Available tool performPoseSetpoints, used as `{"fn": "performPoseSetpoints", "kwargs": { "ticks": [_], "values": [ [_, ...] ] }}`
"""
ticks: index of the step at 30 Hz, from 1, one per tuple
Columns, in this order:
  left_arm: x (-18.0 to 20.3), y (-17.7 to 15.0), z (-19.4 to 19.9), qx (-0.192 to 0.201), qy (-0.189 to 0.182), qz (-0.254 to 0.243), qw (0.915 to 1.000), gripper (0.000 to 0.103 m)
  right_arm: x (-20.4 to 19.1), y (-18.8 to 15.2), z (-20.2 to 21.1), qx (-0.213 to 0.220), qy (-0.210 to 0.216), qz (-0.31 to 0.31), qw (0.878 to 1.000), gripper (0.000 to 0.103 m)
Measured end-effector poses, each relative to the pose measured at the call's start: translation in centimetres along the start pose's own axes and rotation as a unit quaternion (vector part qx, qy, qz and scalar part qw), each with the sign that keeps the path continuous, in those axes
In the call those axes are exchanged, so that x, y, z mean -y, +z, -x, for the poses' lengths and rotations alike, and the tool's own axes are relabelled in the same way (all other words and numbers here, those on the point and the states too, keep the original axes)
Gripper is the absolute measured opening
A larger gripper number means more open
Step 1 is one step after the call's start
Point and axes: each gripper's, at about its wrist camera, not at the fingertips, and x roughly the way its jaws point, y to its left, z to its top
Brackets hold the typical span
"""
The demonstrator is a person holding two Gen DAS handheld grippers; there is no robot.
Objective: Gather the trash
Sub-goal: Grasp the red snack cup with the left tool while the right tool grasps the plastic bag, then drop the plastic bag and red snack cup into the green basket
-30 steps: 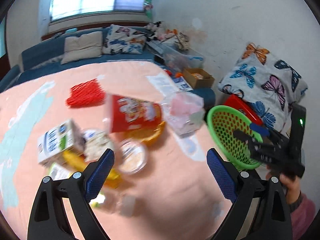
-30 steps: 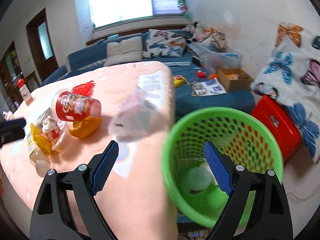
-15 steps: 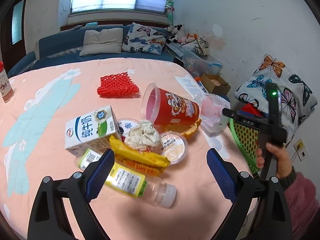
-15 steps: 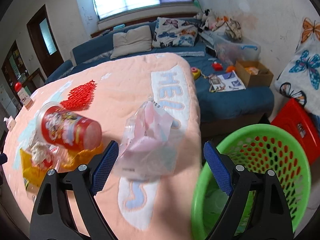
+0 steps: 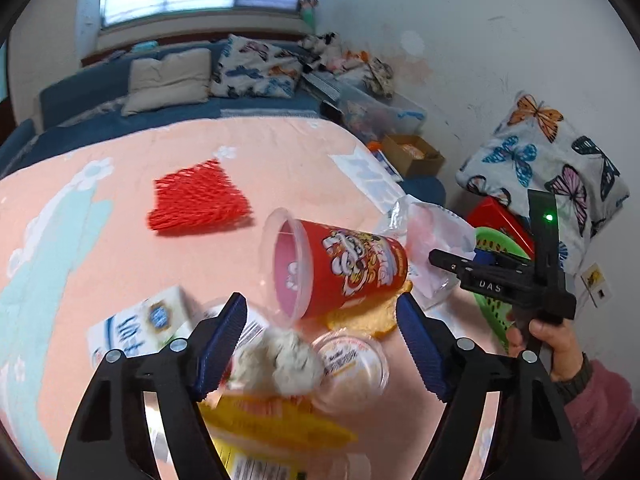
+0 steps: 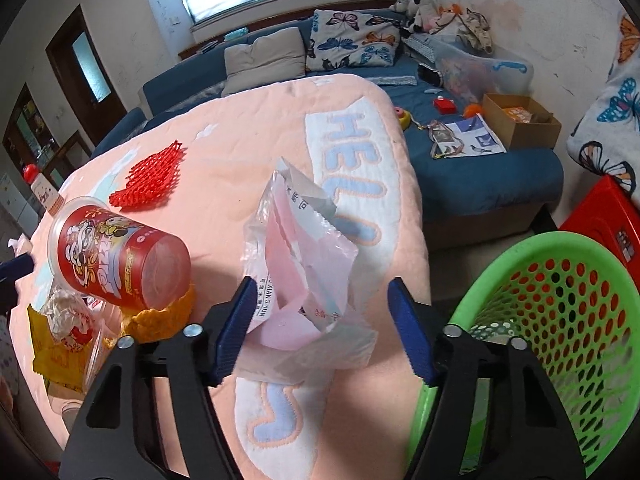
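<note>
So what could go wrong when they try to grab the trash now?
The plastic bag is limp, so it might slip out as the right gripper closes around it. The red cup lies tipped on the orange peel and could roll away. The left gripper hangs over a crowded pile, so it may catch the crumpled tissue and the lid together.

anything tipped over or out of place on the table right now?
Yes. The red snack cup lies on its side, its closed end propped on an orange wrapper, open mouth empty. Around it sits a loose heap: milk carton, crumpled tissue, yellow packet. A clear plastic bag stands crumpled near the edge by the green basket.
</note>
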Motion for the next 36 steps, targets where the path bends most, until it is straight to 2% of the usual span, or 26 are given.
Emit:
{"fn": "performPoseSetpoints", "kwargs": {
  "ticks": [4, 9, 13, 17, 21, 26, 28, 36],
  "values": [
    [-0.5, 1.1, -2.1, -0.016, -0.003, 0.002, 0.9999, 0.069, -0.4, -0.1, 0.1, 0.001, 0.002, 0.007, 1.0, 0.052],
    [-0.5, 1.7, -4.3, -0.038, -0.012, 0.003, 0.9992, 0.069, -0.6, -0.3, 0.5, 0.008, 0.0, 0.01, 1.0, 0.043],
    [-0.1, 1.8, -5.5, -0.049, -0.015, -0.011, 0.9986, 0.067, -0.5, -0.5, 0.9, 0.014, 0.005, 0.005, 1.0, 0.032],
    [0.0, 1.8, -6.3, -0.059, -0.036, -0.009, 0.9975, 0.049, -0.2, -0.7, 1.4, 0.019, 0.009, -0.003, 1.0, 0.029],
    [0.3, 1.7, -6.1, -0.055, -0.054, -0.011, 0.997, 0.038, -0.1, -0.9, 1.9, 0.025, 0.009, -0.003, 1.0, 0.028],
    [1.0, 1.3, -5.1, -0.043, -0.081, -0.013, 0.9957, 0.011, 0.0, -1.0, 2.6, 0.034, 0.013, -0.009, 0.999, 0.028],
    [1.5, 1.1, -4.7, -0.039, -0.084, -0.019, 0.9955, 0.005, 0.0, -1.2, 3.0, 0.038, 0.014, -0.011, 0.999, 0.027],
    [2.9, 1.1, -2.1, -0.009, -0.083, -0.029, 0.9961, 0.005, 0.4, -1.7, 5.8, 0.062, 0.014, -0.018, 0.998, 0.027]
  ]
}}
